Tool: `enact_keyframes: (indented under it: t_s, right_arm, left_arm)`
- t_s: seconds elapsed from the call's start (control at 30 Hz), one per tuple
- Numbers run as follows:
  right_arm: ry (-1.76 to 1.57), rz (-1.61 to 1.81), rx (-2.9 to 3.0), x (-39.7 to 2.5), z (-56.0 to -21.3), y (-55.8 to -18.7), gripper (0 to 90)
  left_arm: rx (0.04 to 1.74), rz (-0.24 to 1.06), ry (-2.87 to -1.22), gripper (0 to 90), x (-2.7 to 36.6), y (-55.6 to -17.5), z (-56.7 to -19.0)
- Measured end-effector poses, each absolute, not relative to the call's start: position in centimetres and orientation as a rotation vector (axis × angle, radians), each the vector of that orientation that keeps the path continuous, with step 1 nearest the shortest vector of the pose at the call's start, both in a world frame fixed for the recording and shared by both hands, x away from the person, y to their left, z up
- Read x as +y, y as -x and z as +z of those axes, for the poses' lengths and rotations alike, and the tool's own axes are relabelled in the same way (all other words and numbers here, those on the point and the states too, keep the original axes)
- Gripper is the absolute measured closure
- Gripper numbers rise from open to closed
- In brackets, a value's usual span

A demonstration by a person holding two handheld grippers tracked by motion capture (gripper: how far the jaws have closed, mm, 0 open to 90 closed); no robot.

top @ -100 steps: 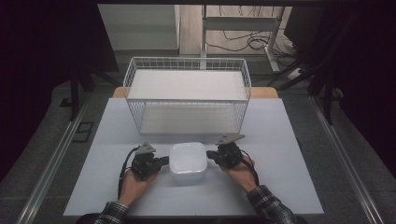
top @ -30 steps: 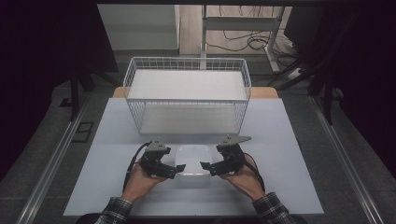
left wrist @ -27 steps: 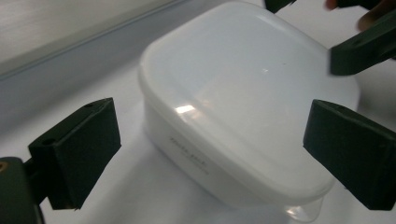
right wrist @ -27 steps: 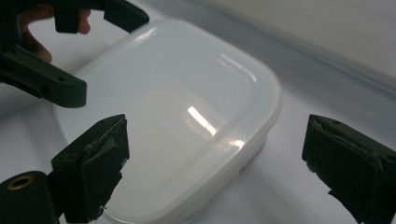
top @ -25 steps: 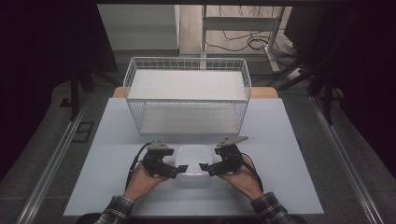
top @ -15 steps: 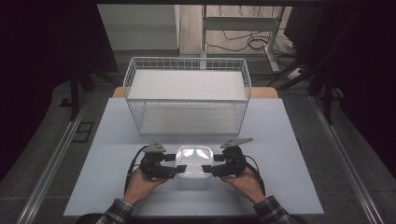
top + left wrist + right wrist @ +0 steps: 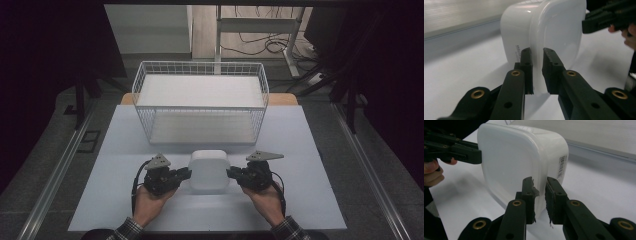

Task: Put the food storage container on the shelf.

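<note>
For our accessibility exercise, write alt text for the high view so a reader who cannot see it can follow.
A white plastic container sits on a pale table, gripped on its rim from both sides by the left hand-held gripper and the right hand-held gripper. Behind it stands a white wire basket.

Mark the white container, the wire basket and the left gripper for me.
white container (image 7: 209, 170), high view, middle of its upturned face.
wire basket (image 7: 200, 65), high view, far top rim.
left gripper (image 7: 537, 72), left gripper view, midway between its fingertips at the container's rim.
</note>
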State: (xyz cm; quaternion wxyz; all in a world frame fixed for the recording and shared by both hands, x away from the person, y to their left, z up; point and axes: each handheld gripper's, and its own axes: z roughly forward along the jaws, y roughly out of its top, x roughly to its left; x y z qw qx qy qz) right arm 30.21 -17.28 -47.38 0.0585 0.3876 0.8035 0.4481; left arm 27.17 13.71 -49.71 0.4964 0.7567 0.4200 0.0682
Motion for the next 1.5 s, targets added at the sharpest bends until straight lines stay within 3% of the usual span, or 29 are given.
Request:
enact_keyframes:
  t_s: [0.43,1.5]
  right_arm:
    - [-1.124,1.434,2.373,-17.0,-46.4,-30.8,77.8]
    - [-1.133,1.425,2.299,-14.6,-46.7,-39.4,76.6]
  left_arm:
    - [0.997,0.204,-1.787,79.3,14.5,-28.3,-48.6]
    - [1.082,0.274,-1.752,78.5,15.2,-36.1,-48.2]
